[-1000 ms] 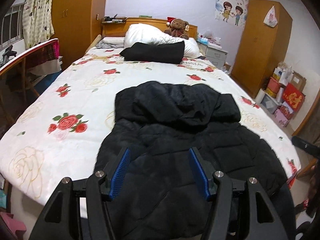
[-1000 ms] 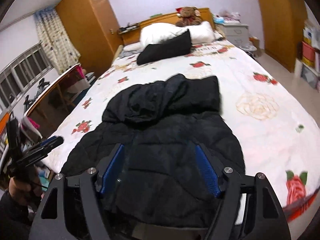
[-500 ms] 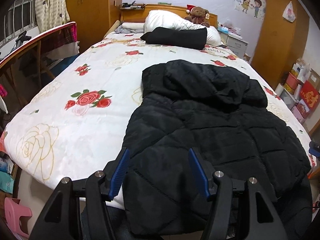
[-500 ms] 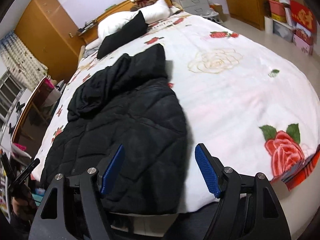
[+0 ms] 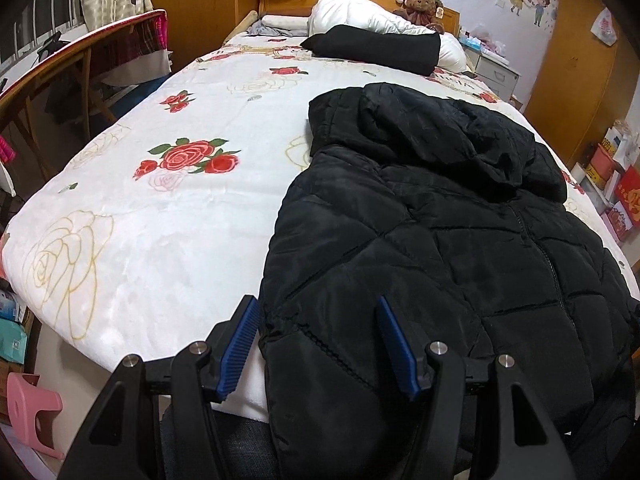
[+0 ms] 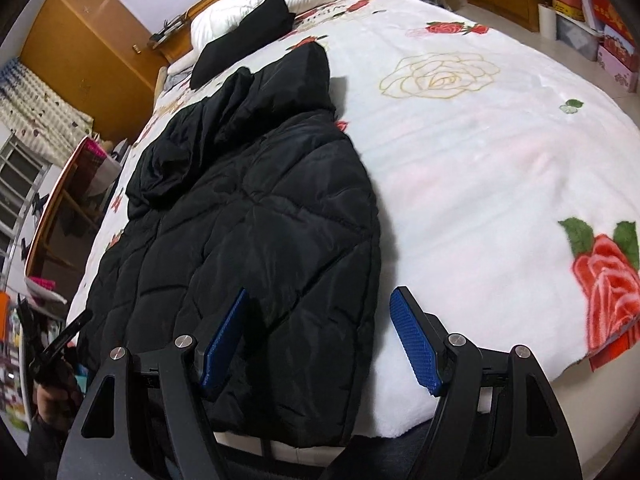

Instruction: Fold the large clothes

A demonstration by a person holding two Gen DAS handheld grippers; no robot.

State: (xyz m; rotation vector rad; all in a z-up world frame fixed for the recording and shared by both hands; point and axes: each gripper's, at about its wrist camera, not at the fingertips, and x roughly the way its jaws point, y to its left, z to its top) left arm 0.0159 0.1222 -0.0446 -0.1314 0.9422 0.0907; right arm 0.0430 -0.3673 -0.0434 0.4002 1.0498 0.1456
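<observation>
The bed (image 5: 168, 216) carries a white blanket (image 6: 472, 184) printed with roses. A black quilted jacket (image 5: 440, 248) lies flat on it, front up with the zip visible, hood (image 5: 432, 132) toward the headboard and hem hanging over the foot edge of the bed.

In the left wrist view, the left gripper (image 5: 318, 344) sits over the jacket's left hem corner. Its fingers (image 5: 240, 340) are apart; the left one lies over the white blanket just beside the jacket edge, the right one over the black fabric. Whether the pads touch the cloth cannot be told.

In the right wrist view, the right gripper (image 6: 320, 340) sits over the opposite hem corner. Its fingers (image 6: 416, 344) are apart and straddle the jacket's side edge: one over the fabric, one over the blanket. Nothing is clamped.

Near the headboard, a second black garment (image 5: 372, 48) rests against white pillows (image 5: 360, 16), with a teddy bear (image 5: 420, 4) behind them.
</observation>
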